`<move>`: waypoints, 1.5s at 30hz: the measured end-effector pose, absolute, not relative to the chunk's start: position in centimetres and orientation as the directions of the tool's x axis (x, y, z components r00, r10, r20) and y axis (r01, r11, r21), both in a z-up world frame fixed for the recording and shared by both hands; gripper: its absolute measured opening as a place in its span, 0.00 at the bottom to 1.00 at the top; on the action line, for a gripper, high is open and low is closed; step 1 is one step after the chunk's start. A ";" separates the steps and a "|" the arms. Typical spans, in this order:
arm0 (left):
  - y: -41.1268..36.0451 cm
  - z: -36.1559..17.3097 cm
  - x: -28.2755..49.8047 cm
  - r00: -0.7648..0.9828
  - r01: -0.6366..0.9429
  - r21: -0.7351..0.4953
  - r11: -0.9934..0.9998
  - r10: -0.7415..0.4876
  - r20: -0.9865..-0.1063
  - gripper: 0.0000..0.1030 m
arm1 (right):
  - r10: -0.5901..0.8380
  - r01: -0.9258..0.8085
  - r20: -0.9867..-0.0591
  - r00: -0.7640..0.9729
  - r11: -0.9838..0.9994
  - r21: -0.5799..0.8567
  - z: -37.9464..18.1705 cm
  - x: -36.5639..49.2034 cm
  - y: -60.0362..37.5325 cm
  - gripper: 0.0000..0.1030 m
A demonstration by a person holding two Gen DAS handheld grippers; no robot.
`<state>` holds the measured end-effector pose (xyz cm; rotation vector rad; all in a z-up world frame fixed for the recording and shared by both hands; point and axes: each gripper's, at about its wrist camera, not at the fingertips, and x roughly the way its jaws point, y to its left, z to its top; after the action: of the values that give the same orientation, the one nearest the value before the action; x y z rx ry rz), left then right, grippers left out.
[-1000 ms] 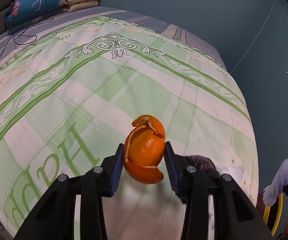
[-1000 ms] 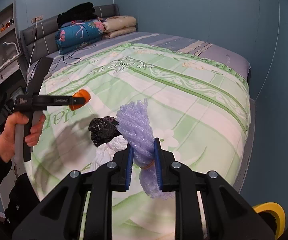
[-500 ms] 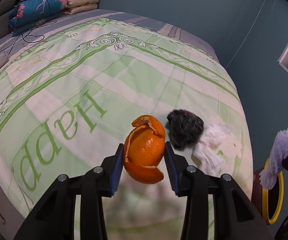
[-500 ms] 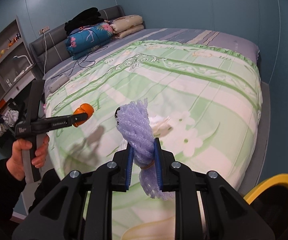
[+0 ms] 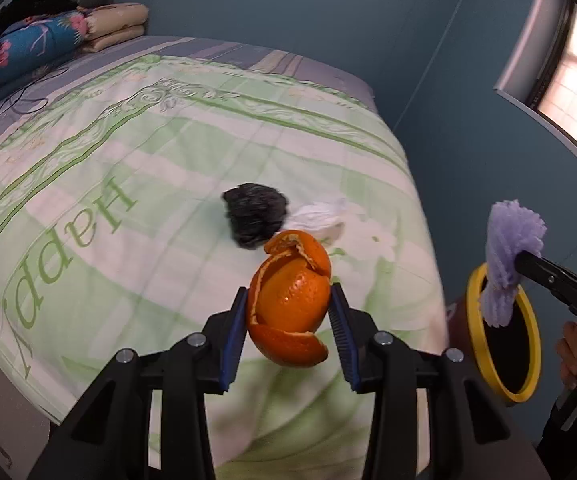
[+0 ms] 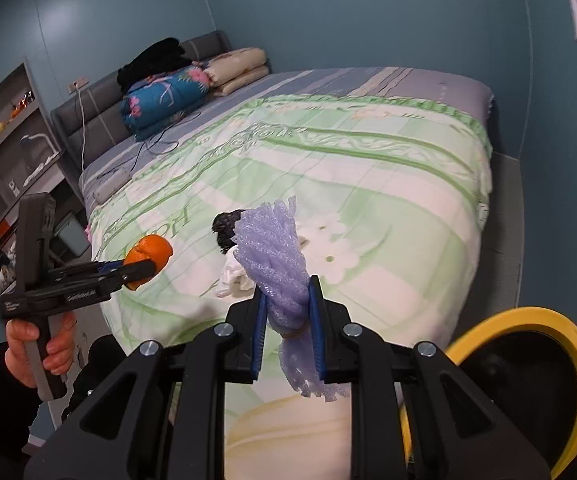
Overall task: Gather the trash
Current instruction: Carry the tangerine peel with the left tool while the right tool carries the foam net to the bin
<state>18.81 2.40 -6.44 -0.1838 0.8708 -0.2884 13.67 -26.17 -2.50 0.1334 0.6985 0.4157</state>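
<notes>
Two pieces of trash are already off the bed and in hand, and two more are left on it. The left gripper (image 5: 288,320) has its blue pads closed against the sides of an orange peel (image 5: 290,300), a curled shell of rind that stands up between the fingers and bulges above and below them. The right gripper (image 6: 286,320) is clamped narrow on a bundle of purple foam netting (image 6: 276,264), pinched just above the band that ties it, with the frayed top fanning out ahead of the fingertips and a short tail hanging under them. Just beyond the peel, out past the left fingertips, a crumpled black wad (image 5: 254,218) and a crumpled white tissue (image 5: 320,220) lie touching each other on the green patterned bedspread (image 5: 128,140); neither is gripped. Off to the right of the right gripper's fingers, beside the foot of the bed, sits a black bin with a yellow rim (image 6: 536,320), and in the left wrist view the foam bundle hangs right over its mouth. Judging from this, the task is roughly halfway: both held items have yet to be dropped in, the foam being closest, and the black wad and tissue must then be fetched.
</notes>
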 end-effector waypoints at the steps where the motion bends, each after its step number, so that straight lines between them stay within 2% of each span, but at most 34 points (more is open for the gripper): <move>1: 1.9 -6.1 18.6 0.610 0.186 -0.270 0.945 -0.326 -0.722 0.36 | 0.408 -0.317 -0.591 0.696 0.913 0.257 -2.3 13.4 -26.8 0.18; 22: -11.4 -1.5 15.7 0.554 0.461 -0.218 0.861 -0.470 -0.687 0.36 | 0.221 -0.090 -0.488 0.844 0.956 0.279 0.6 8.7 -38.0 0.18; 45: -22.7 -2.1 14.8 0.440 0.647 -0.201 0.735 -0.576 -0.689 0.36 | 0.077 0.085 -0.484 0.872 0.948 0.305 -1.5 6.5 -44.5 0.18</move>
<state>14.78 -22.69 -2.05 0.0976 0.8160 -0.7611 6.52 -44.51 -1.50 0.3263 0.5143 -0.0043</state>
